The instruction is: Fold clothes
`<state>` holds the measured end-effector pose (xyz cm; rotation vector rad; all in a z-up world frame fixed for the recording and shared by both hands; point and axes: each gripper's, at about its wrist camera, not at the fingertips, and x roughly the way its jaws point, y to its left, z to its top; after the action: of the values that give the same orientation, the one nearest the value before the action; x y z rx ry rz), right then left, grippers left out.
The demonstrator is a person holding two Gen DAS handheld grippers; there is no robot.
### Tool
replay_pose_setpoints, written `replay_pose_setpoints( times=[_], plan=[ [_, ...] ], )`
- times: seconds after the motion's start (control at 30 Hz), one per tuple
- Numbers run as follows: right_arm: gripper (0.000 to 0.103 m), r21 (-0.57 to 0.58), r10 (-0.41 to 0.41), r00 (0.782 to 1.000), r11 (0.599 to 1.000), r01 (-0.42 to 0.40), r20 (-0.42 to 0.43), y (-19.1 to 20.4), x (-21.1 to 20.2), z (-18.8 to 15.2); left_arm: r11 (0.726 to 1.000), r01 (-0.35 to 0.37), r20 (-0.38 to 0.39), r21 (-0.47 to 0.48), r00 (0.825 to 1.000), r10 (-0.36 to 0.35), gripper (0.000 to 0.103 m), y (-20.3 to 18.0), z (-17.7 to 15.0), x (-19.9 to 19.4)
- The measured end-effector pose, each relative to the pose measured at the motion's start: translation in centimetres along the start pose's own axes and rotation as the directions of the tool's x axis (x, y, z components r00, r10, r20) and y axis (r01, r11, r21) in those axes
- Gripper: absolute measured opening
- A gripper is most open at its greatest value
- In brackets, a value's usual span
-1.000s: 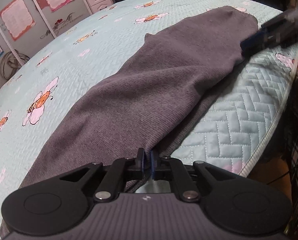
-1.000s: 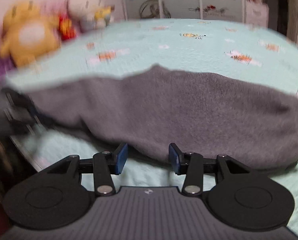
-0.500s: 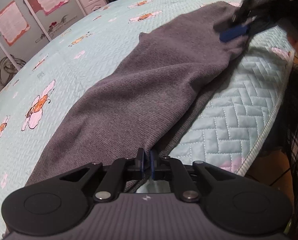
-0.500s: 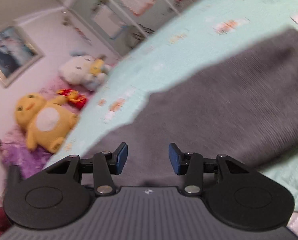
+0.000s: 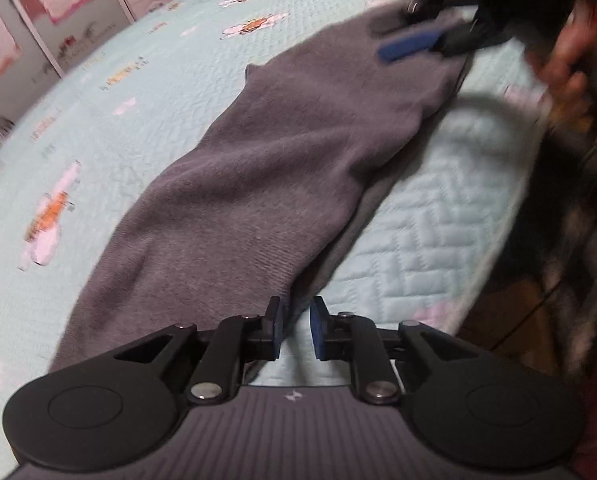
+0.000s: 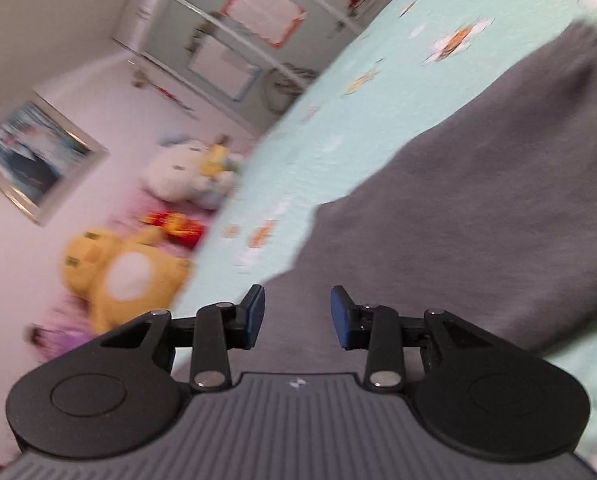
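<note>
Bedroom surroundings frame the work: a bed (image 5: 450, 216) under a pale mint quilt printed with bees, wardrobe doors (image 6: 234, 60) behind, and a yellow plush toy (image 6: 126, 276) with a white plush toy (image 6: 186, 176) by the far wall. On the quilt near the bed's edge lies a grey knit garment (image 5: 266, 184), long and narrow with one layer doubled over another, so a lengthwise fold is already in it; its kind is unclear.

One pair of tongs sits at each end, which suits handling the long strip by its two ends. The left tongs (image 5: 295, 330) stand a little apart at the near end, the cloth edge running into the gap with no clamp on it. The right tongs (image 6: 297, 318) gape wide and empty over the far end, tilted and blurred by motion. This fits either letting go after laying the fold or coming in to pinch the ends for a crosswise one.
</note>
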<state>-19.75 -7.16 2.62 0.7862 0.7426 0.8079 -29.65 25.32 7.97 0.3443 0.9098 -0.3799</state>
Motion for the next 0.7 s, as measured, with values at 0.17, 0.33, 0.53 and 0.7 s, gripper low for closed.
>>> replay_pose_setpoints(
  times=[0.17, 0.33, 0.53, 0.7],
  plan=[
    [0.038, 0.010, 0.073, 0.996, 0.997, -0.073, -0.055, -1.7, 2.8, -0.9, 0.940, 0.196, 0.150, -0.280, 0.976, -0.159, 0.029, 5.4, 2.6, -1.1],
    [0.036, -0.078, 0.069, 0.995, 0.994, -0.075, -0.078, -2.0, 3.6, -3.0, 0.730, 0.426, 0.300, -0.535, 0.903, -0.307, 0.049, 11.5, 7.0, 4.5],
    [0.033, -0.146, 0.124, 0.991, 0.981, -0.129, -0.042, -2.7, 3.1, -4.2, 0.494, 0.570, 0.353, -0.657, 0.811, -0.466, 0.051, 15.3, 10.4, 13.1],
    [0.033, -0.141, 0.155, 0.987, 0.977, -0.158, -0.034, -3.2, 3.0, -4.1, 0.269, 0.627, 0.388, -0.731, 0.706, -0.592, 0.056, 16.9, 11.1, 18.6]
  ],
)
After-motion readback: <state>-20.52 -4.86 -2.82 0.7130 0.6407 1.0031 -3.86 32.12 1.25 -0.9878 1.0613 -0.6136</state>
